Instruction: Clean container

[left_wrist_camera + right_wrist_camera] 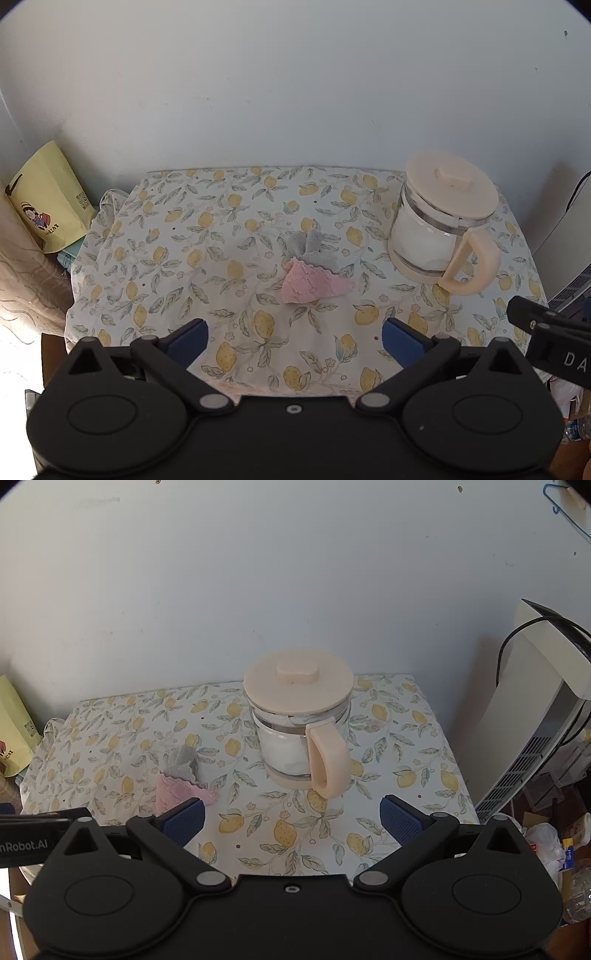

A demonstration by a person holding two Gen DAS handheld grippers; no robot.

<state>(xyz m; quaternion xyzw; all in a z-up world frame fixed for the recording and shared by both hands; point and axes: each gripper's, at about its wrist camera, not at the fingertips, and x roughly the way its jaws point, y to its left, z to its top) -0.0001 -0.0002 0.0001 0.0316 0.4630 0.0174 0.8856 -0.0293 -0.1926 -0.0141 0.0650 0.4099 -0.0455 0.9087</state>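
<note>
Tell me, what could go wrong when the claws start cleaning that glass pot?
The glass pot might tip or slide if only its handle is grabbed, since the tablecloth looks loose and wrinkly. The lid just sits on top, so it could fall off if the pot tilts. The left claw may also pinch the tablecloth together with the pink and grey cloth.

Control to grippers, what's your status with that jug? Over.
Left gripper open, empty; right gripper open, empty. Jug upright on table, lid on, untouched. Cloth lying beside jug. Nothing blocking.
</note>
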